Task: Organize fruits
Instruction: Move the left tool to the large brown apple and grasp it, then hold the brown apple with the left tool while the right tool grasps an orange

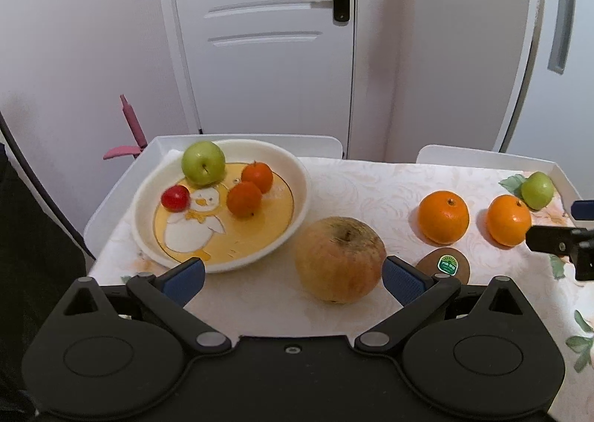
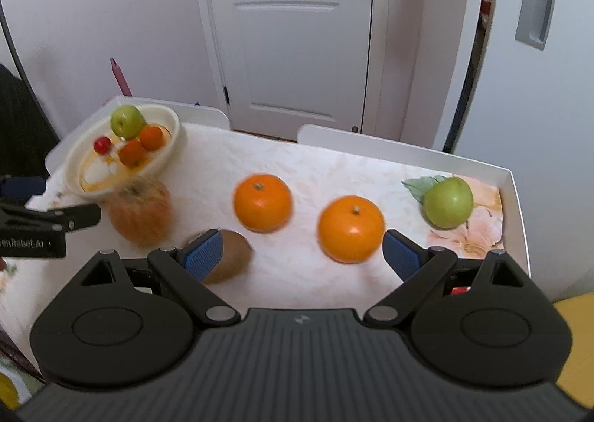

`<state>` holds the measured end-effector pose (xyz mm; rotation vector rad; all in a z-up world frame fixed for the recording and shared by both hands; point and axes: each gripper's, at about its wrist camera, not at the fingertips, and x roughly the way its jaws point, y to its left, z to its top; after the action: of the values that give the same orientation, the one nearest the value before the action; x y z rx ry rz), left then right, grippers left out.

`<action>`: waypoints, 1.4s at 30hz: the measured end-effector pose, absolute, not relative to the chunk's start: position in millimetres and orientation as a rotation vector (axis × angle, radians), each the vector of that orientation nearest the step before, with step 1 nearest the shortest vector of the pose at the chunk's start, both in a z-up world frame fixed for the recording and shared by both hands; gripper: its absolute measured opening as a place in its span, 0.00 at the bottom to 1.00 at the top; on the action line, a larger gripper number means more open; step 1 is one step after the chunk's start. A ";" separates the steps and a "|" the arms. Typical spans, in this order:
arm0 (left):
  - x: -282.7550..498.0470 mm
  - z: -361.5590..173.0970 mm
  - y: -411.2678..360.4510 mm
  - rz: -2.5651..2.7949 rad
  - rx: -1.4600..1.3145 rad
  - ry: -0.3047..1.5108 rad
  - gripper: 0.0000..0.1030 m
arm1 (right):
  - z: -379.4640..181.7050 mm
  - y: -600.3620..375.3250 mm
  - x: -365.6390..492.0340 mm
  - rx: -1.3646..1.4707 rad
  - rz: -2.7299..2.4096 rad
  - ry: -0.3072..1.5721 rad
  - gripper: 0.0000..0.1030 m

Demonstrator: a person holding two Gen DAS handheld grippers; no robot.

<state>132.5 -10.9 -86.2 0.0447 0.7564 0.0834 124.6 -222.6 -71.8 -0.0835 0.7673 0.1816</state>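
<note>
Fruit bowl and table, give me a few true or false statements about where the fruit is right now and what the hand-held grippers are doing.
1. The bowl holds a green apple. True.
2. The kiwi lies in the bowl. False: it lies on the tablecloth.
3. Two oranges sit on the tablecloth. True.
4. The left hand-held gripper grips the large apple. False: it is open.
5. The right hand-held gripper is open. True.

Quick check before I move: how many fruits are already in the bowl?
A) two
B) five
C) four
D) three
C: the bowl holds a green apple, two small oranges and a small red fruit; everything else lies on the table.
</note>
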 end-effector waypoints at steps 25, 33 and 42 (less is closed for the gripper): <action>176.8 -144.1 -52.6 0.164 0.065 0.753 0.77 | -132.2 -260.1 175.3 -0.091 0.254 0.772 1.00; 175.3 -142.7 -48.9 0.148 0.057 0.757 0.76 | -134.6 -255.8 182.9 -0.094 0.252 0.787 0.87; 160.0 -139.4 -41.9 0.166 0.048 0.747 0.76 | -131.9 -253.6 183.8 -0.092 0.230 0.782 0.75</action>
<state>160.0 -41.9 -139.4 0.0475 0.7472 0.1658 183.8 -253.6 -131.9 -0.0916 0.7823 0.2296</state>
